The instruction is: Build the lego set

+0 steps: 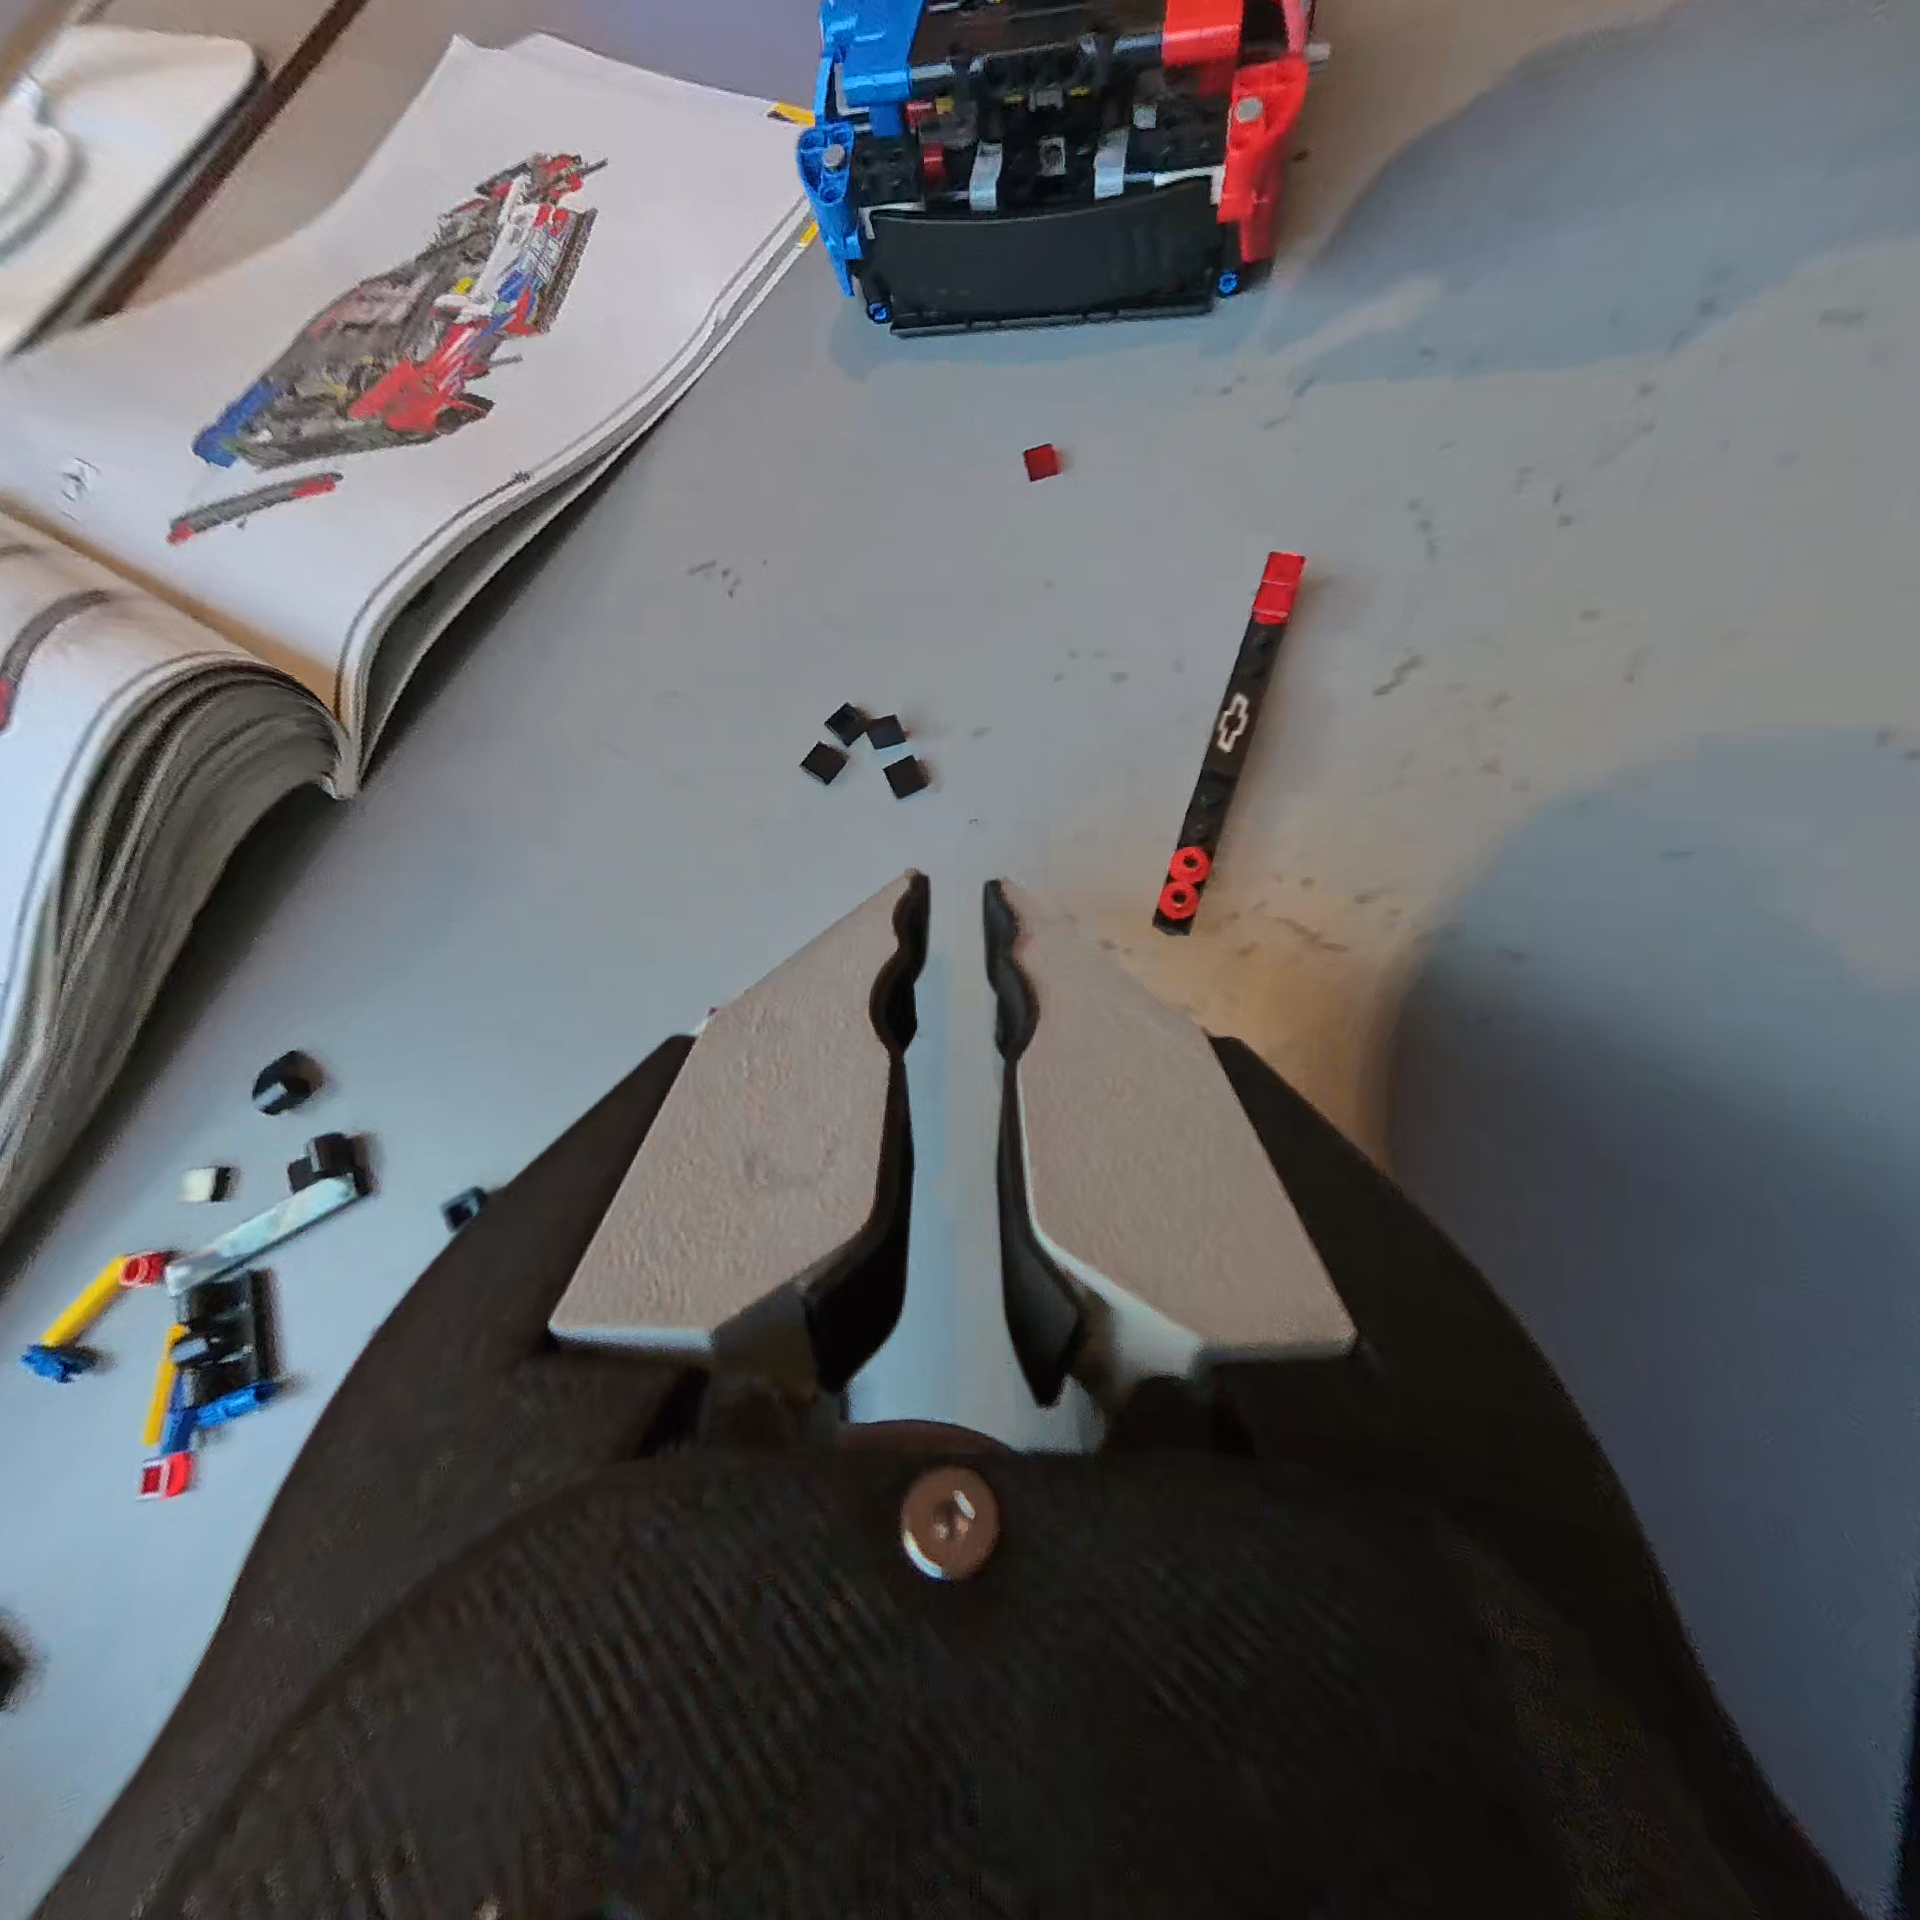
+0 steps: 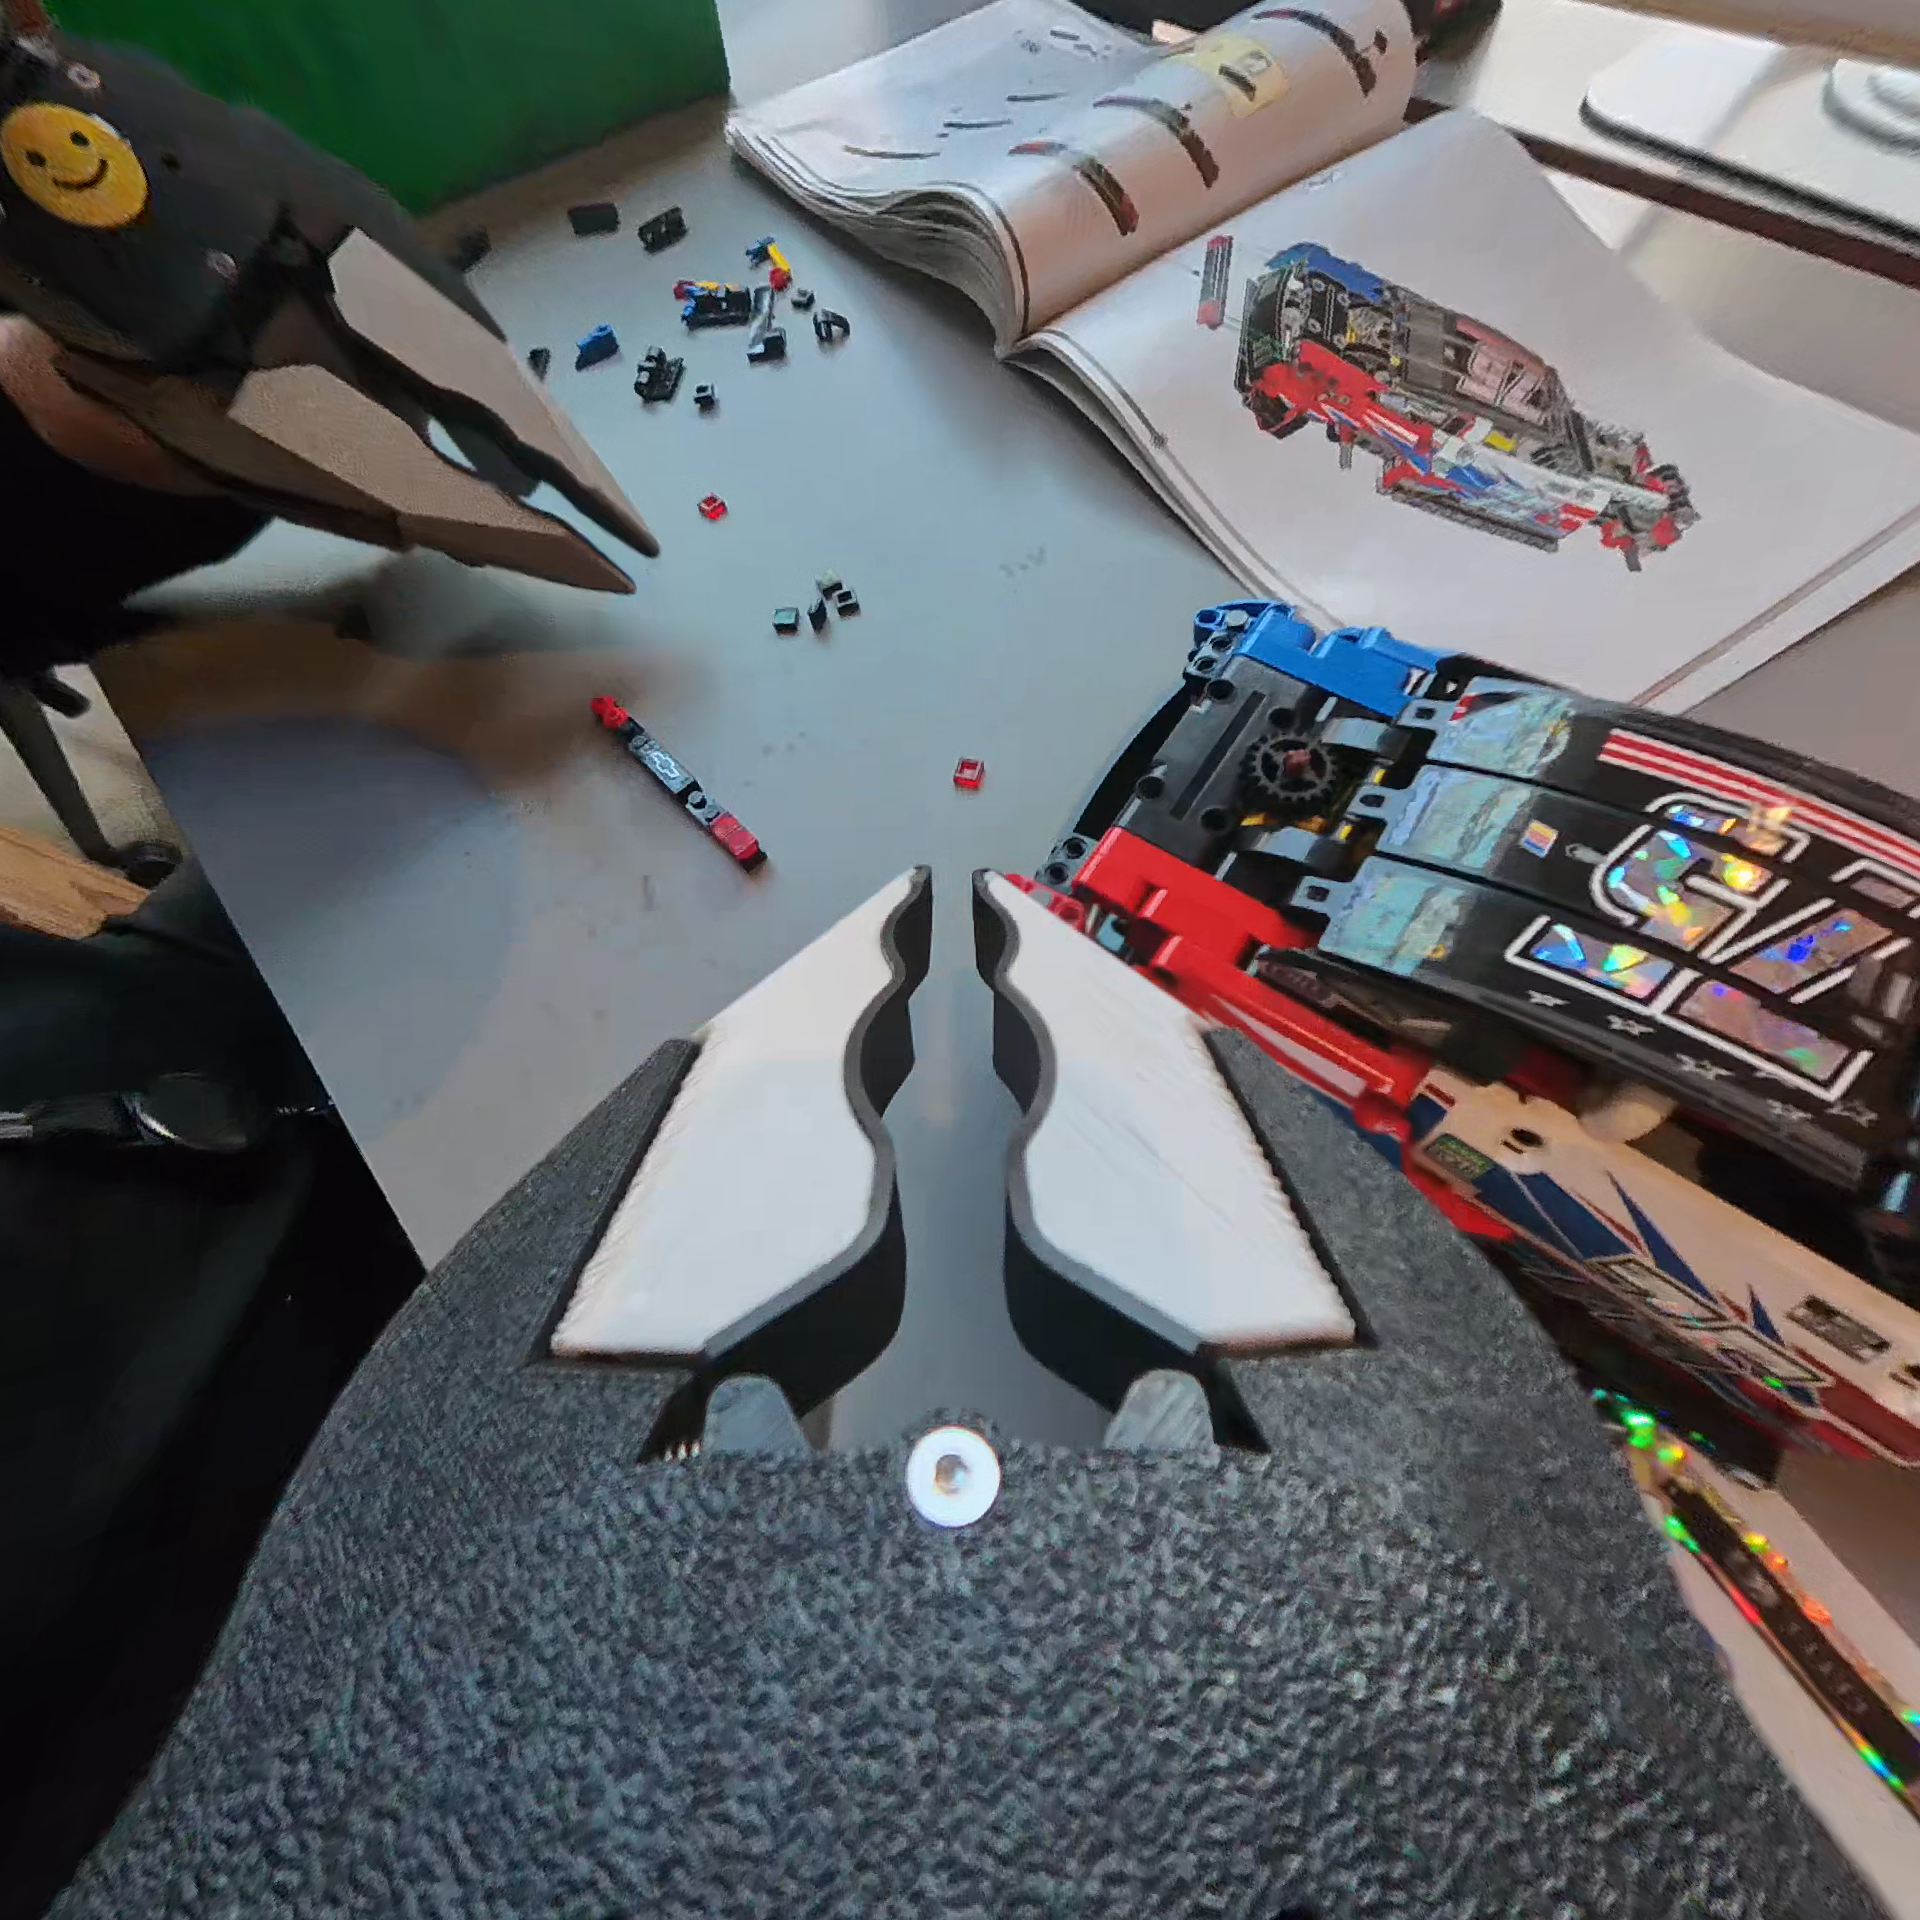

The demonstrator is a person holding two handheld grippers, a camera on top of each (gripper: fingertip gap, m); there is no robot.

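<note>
The lego car (image 2: 1558, 935), partly built, lies on the grey counter (image 2: 935, 623) just to the right of the right tongs (image 2: 952, 878). It shows a black roof with shiny stickers, red beams on the near side and a blue corner on the far side. The right tongs hang above the counter with only a narrow gap between the tips, and they hold nothing.

In the left wrist view, the left tongs (image 1: 956, 883) are also almost closed, with a thin slit between the fingers, and they are empty. A little to the right of their tips lies a long black strip (image 1: 1231, 748) with two red round studs on its near end and a red piece on its far end. Just in front of the tips, four small black tiles (image 1: 868, 750) lie together in a loose group. Farther on, a single small red piece (image 1: 1040, 461) lies alone on the counter. To the near left, a scatter of loose parts (image 1: 197, 1299) in black, blue, yellow and red is on the counter, partly blurred.

Beyond, on the left, the open instruction book (image 1: 416, 343) shows a coloured drawing of the car. At the far end in this view, the car (image 1: 1049, 166) stands with its black end panel toward the camera, blue on its left and red on its right.
</note>
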